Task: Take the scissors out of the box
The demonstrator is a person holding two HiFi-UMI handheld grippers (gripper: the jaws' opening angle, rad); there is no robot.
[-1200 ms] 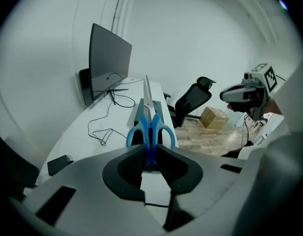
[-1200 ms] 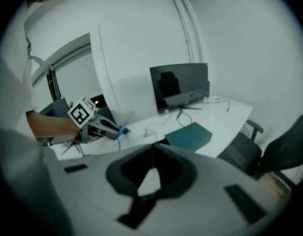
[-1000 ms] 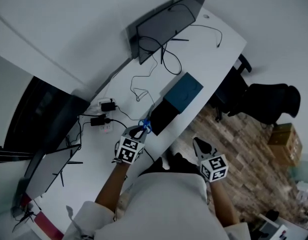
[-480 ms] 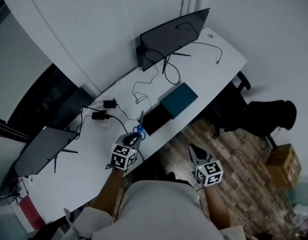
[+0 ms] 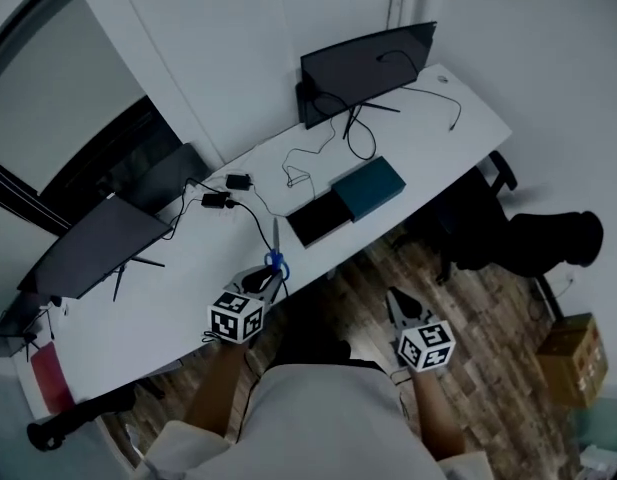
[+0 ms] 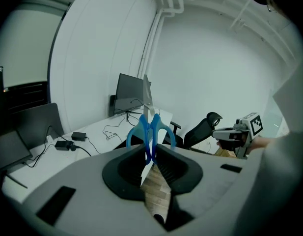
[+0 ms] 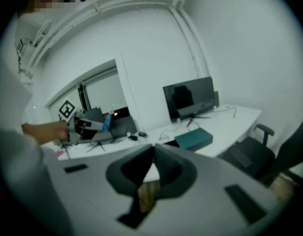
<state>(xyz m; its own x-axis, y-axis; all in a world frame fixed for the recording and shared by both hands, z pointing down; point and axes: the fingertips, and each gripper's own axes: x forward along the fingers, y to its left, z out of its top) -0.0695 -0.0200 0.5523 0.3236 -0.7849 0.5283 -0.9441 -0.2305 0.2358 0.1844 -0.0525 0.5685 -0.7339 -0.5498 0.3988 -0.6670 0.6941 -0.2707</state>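
Nearest to the camera, the left tongs [image 5: 269, 280] are clamped on the scissors [image 5: 276, 256]. In the left gripper view the two pads press on the blue handles [image 6: 151, 132] from both sides, and the metal blades point away from the tongs and upward. The scissors touch nothing else; they hang above the near edge of the white table [image 5: 168, 298].

The right tongs [image 5: 397, 302] are to the right of the left ones, off the table edge and over the wooden floor [image 5: 488, 298]. Their tips are together and nothing is between them, as the right gripper view shows.

Beyond the left tongs and a little to their right, well apart from the scissors, the open black box [image 5: 318, 218] lies on the table. Its teal lid [image 5: 368, 188] lies just beside it on the far right side. Left of the box there are two black power adapters [image 5: 218, 200] with cables.

Farthest from both tongs, a dark monitor [image 5: 368, 58] stands at the back edge of the table near the wall. A black office chair [image 5: 548, 243] is far to the right of the right tongs.
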